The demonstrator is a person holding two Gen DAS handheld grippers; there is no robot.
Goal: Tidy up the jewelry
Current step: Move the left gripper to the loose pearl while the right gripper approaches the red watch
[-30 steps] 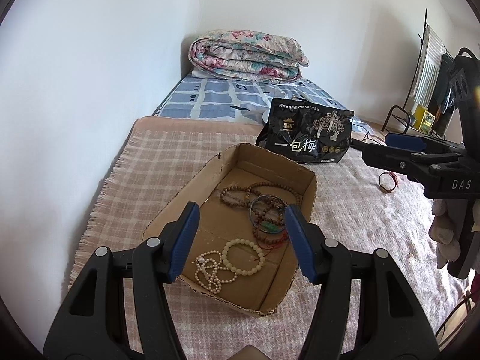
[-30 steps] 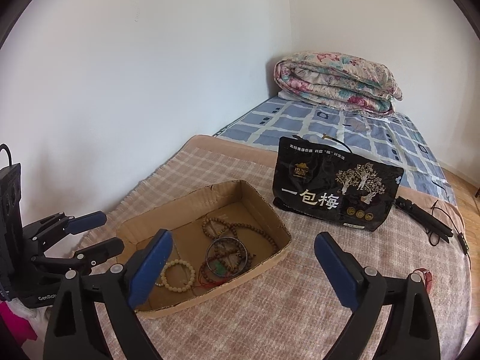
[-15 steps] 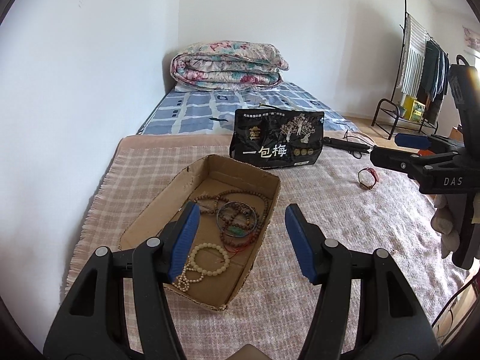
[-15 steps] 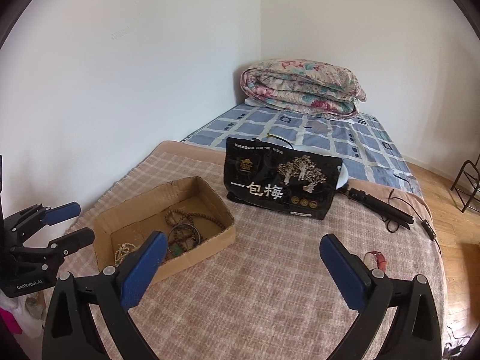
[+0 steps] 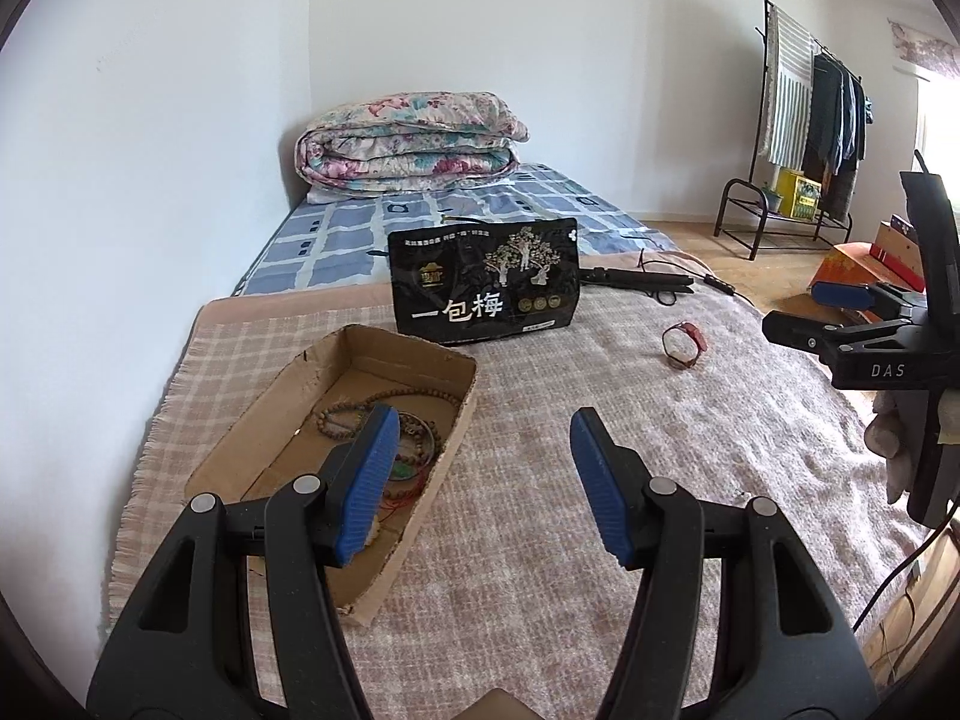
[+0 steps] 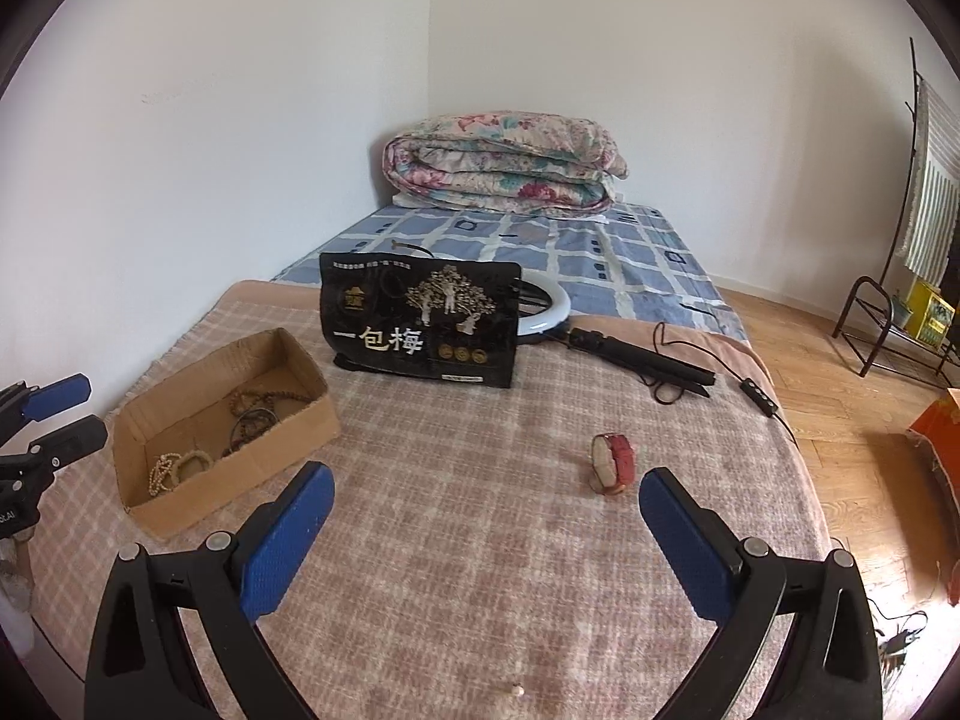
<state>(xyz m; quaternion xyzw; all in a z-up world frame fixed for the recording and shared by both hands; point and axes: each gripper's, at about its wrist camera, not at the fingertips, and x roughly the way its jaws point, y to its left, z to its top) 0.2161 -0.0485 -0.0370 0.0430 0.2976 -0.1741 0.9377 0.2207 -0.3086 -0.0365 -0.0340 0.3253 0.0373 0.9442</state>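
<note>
**A:** Where is the jewelry sitting right now?

**B:** Most of it is lying in the shallow cardboard box (image 6: 225,420), which is resting on the checked blanket (image 6: 480,570) just left of and in front of the black snack bag (image 6: 420,324). The box's long axis is running from its near corner away toward the bag. Inside, brown bead strands (image 6: 264,405) are lying toward the bag end and pale bead bracelets (image 6: 177,468) toward the near end. One red bracelet (image 6: 613,462) is lying alone on the blanket, well to the right of the bag and nearer the camera; it seems to be standing on edge, though the view is soft there.

**A:** Any writing?

**B:** The bag is showing large white characters, "一包梅". The right gripper's body is reading "DAS" in the left wrist view.

**A:** And the grippers?

**B:** The left gripper (image 5: 480,468) is hanging with its jaws spread wide and holding nothing; its left finger (image 5: 366,483) is overlapping the box's near end in the view. The right gripper (image 6: 480,531) is also gaping wide and empty, hovering above the blanket on the near side of the bag, with the red bracelet just beyond its right finger (image 6: 684,546).

**A:** What has changed?

**B:** Both cameras are pulling back and swinging right: the box is sliding left in each view, and the red bracelet is coming closer to the right gripper.
</note>
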